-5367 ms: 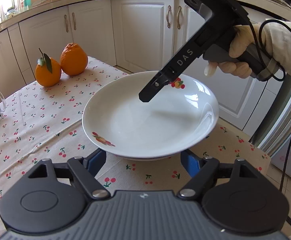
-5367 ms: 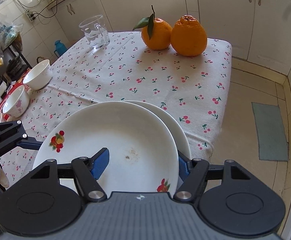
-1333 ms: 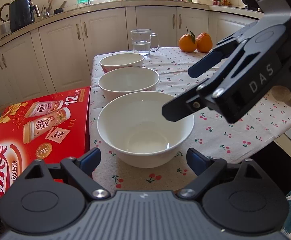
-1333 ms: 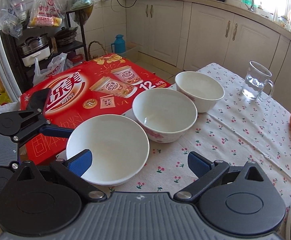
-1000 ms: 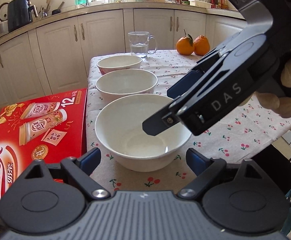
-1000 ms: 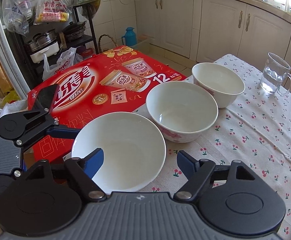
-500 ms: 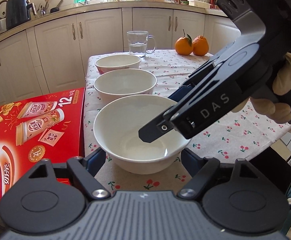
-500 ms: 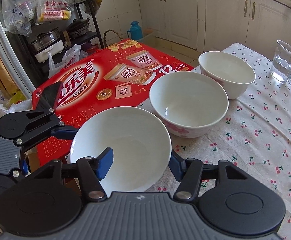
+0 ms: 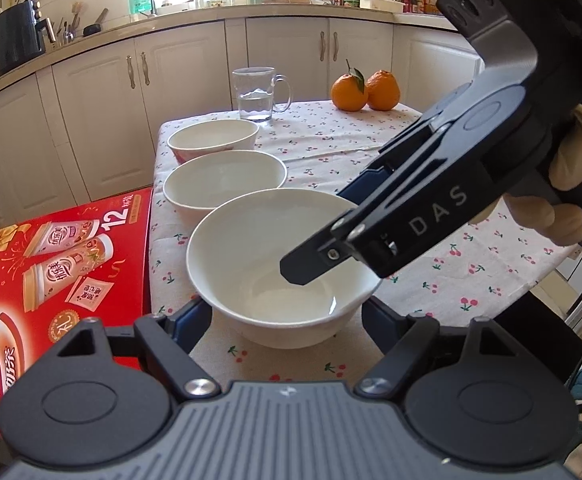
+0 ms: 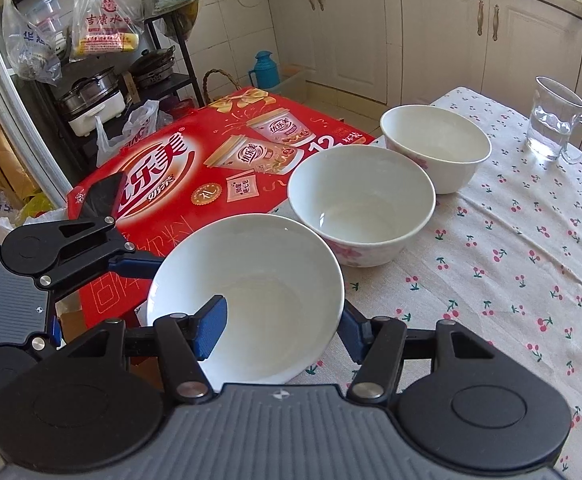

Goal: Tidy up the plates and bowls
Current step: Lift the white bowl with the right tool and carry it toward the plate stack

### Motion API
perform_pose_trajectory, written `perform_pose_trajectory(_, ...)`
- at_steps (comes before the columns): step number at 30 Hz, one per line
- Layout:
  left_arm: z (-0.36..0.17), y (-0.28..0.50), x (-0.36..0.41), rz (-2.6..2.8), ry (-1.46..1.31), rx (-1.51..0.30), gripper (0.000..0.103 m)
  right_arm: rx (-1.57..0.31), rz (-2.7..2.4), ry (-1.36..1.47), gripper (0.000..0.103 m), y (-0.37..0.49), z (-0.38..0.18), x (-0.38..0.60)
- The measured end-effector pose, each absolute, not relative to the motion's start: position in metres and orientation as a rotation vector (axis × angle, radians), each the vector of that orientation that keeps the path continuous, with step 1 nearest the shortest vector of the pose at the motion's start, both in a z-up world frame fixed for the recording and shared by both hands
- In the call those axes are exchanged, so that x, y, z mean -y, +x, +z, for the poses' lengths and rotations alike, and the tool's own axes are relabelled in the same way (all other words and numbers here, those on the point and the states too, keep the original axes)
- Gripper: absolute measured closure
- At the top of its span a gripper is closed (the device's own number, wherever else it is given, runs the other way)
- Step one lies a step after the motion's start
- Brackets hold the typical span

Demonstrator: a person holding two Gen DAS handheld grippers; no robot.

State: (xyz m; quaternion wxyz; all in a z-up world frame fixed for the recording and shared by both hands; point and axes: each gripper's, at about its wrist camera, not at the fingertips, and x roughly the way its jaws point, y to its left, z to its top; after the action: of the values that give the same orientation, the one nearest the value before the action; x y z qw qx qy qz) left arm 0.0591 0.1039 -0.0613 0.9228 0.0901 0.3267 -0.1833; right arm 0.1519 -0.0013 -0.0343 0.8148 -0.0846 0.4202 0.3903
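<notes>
Three bowls are lined along the table (image 10: pixel 531 280) edge beside a red box (image 10: pixel 171 168); all are seen empty. The near bowl (image 10: pixel 251 280) is straddled at its rim by the right gripper (image 10: pixel 279 326), narrowed, one finger inside, one outside. The left gripper (image 9: pixel 287 320), wide, flanks its base.

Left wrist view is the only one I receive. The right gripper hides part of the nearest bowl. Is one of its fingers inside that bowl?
Observer: Yes. The right gripper straddles the rim of the nearest bowl, with one blue pad inside and the other outside, jaws open.
Operator: Is the middle bowl plain white?
Observer: No, the middle bowl has pink flowers on its outer wall.
</notes>
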Motion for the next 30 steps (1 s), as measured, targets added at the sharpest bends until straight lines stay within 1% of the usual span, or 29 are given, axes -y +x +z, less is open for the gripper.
perform_pose_trajectory(14,-0.052,0.072,-0.047,-0.538,0.227,-0.63,0.021,-0.877,0.669,-0.133,0.038,0.141,-0.028,0.075)
perform_pose_trajectory(30,-0.064,0.095,0.006,-0.666,0.255,-0.646,0.021,-0.88,0.523,-0.064,0.038,0.138,-0.034,0.138)
